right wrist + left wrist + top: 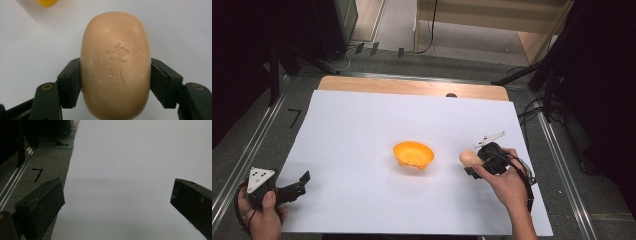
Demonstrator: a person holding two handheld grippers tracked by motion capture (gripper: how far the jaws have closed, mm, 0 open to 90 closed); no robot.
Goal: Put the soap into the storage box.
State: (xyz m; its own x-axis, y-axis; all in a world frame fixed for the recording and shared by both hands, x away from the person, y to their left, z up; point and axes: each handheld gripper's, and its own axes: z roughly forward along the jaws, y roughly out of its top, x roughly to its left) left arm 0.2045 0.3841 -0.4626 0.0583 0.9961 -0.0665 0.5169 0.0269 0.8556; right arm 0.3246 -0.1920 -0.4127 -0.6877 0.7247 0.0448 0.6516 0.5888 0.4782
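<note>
A tan oval bar of soap [115, 66] with a stamped mark is clamped between the two black jaws of my right gripper [115, 82]. In the high view the soap [468, 158] is held just right of an orange bowl [413, 154] that sits mid-table on the white sheet [362, 130]. The right gripper [473, 162] points left toward that bowl. A sliver of the orange bowl [46, 2] shows at the top left of the right gripper view. My left gripper [303, 182] rests at the sheet's near left corner, jaws wide apart with nothing between them [117, 202].
The white sheet [140, 157] covers most of a wooden table [412, 86]. Metal rails [242, 150] run along both sides of the table. Dark stands and cables stand at the far right and far left. Grey floor with a black tape mark [37, 174] lies left of the sheet.
</note>
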